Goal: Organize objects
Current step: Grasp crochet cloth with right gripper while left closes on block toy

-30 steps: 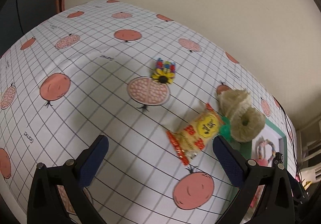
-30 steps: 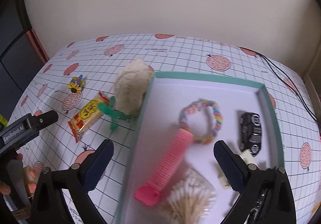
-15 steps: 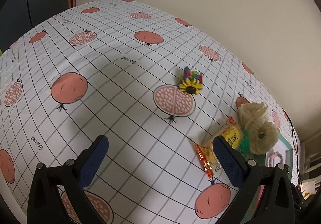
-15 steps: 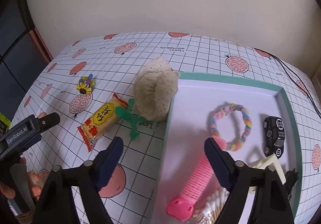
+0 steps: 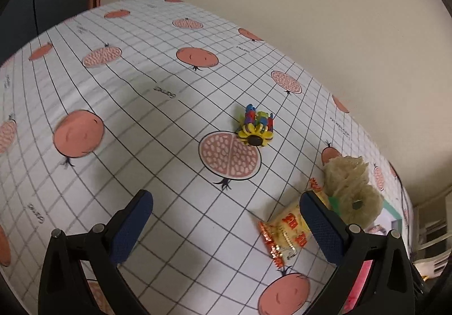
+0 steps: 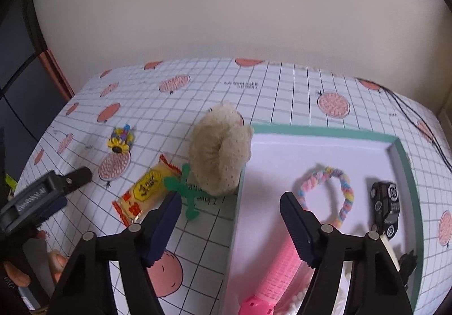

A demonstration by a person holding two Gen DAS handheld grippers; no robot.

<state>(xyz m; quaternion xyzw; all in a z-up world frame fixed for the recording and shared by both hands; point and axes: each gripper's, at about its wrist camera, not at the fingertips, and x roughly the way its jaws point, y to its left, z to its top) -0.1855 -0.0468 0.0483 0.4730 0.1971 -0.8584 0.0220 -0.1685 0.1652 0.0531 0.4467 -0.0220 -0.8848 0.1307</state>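
Left wrist view: my left gripper, jaws apart and empty, hovers over the counter, with the sunflower clip ahead and the snack packet beside the scrunchie at right. Right wrist view: my right gripper, jaws apart, straddles the tray edge; inside lie a bracelet, toy car and pink comb, while the scrunchie, green stick and packet remain outside.

The fuzzy beige scrunchie looked like soft cloth at twelve o'clock from the crinkly, glossy snack packet, while the tablecloth was smooth and matt, and the toy car shone like plastic.
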